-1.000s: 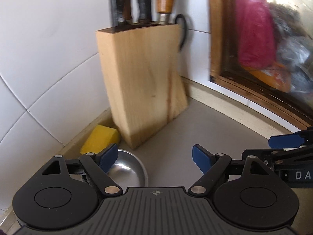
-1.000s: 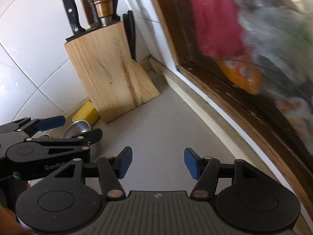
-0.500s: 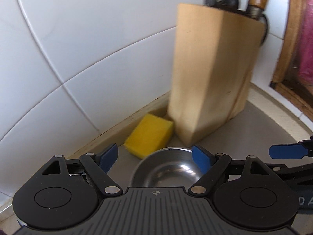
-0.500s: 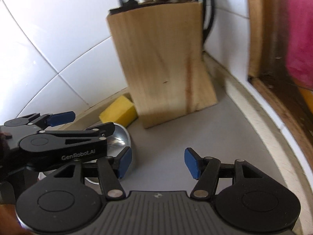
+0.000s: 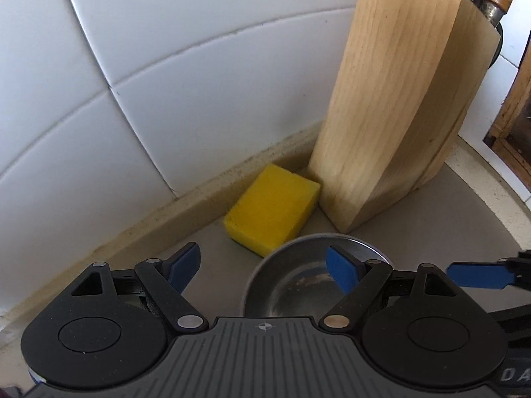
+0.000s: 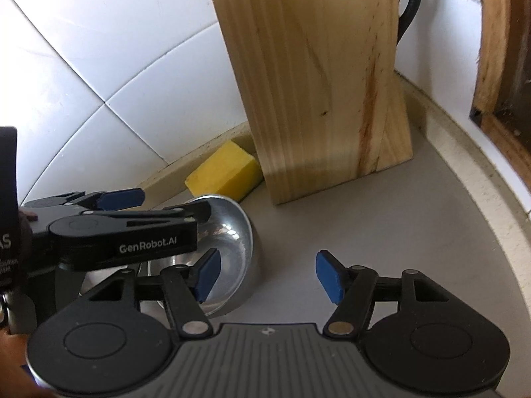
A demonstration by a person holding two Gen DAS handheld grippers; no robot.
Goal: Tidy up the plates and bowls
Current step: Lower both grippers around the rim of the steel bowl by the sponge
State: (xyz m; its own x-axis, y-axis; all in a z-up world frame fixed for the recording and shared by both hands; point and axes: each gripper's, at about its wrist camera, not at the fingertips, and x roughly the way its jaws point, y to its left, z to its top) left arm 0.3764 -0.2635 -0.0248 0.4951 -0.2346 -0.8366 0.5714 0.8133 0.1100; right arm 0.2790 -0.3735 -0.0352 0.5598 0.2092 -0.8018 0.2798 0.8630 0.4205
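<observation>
Though its base is hidden, steel bowl (image 5: 298,282) perhaps touching sponge (image 5: 272,212) beside knife block (image 5: 395,106); both grippers' fingers spread, empty.

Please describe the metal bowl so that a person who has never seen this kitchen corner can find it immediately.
Find the tall wooden knife block standing against the white tiled wall. A yellow sponge lies at its foot, and the metal bowl sits on the grey counter just in front of the sponge. It is the only round, shiny thing there.
</observation>
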